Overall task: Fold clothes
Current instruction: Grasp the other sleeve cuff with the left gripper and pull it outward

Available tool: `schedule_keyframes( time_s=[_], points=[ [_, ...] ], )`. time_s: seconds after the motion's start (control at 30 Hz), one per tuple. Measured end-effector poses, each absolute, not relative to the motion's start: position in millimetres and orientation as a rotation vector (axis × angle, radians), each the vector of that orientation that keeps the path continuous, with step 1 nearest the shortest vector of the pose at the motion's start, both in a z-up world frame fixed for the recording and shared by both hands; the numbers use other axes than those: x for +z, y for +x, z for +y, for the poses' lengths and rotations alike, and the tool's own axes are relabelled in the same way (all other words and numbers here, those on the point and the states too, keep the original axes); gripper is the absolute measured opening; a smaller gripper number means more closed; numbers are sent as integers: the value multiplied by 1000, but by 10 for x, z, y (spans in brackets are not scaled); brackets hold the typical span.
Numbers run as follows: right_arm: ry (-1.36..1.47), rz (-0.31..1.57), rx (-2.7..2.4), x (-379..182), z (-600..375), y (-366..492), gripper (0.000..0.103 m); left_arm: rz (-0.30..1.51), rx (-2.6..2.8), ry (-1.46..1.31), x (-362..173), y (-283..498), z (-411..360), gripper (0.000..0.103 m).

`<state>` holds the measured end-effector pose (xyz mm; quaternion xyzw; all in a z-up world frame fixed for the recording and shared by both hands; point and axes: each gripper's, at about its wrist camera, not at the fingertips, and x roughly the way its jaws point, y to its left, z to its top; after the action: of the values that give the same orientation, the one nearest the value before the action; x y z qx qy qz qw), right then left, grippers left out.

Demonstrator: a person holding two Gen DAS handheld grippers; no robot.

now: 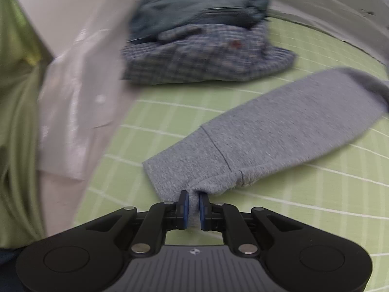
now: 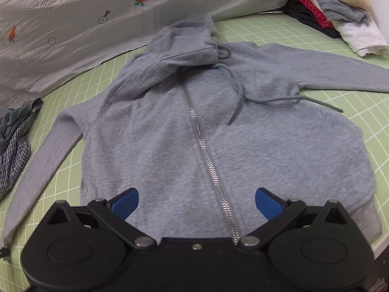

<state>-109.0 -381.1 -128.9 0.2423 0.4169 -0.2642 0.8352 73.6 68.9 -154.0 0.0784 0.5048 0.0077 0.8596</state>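
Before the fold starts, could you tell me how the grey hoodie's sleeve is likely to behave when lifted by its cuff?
Probably floppy: the sleeve already bunches where the left gripper pinches its cuff. It looks like thick knit, so it may sag and drag on the green mat.

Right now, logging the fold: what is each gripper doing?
Left gripper: shut on the grey knit hoodie's sleeve cuff.
Right gripper: open, holding nothing, above the hoodie's front.

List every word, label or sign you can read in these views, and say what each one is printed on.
"LOOK HERE" inside an arrow outline: on the white printed fabric sheet behind the green grid mat.
A second arrow print at the sheet's left edge: cut off, unreadable.
Small emblem on the left hand-held gripper body: no letters legible.
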Motion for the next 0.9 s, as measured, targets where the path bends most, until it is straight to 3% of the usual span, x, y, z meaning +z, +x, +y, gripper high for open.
schedule_keyframes(
  time_s=[0.33,0.57,0.67,0.73,0.9],
  points=[
    [531,887,-580,-1284,-3791,-1132,103,1060,189,80,-1518,886,1303,10],
    [556,874,-605,-1257,-3858,-1202,103,1088,197,89,-1485,873,1188,15],
    [564,863,-614,-1241,-3893,-1218,103,1089,198,71,-1417,820,1127,34],
    [565,858,-616,-1231,-3913,-1219,103,1073,186,50,-1352,768,1085,59],
    [572,841,-607,-1207,-3989,-1225,103,1028,131,64,-1186,663,839,71]
  ],
)
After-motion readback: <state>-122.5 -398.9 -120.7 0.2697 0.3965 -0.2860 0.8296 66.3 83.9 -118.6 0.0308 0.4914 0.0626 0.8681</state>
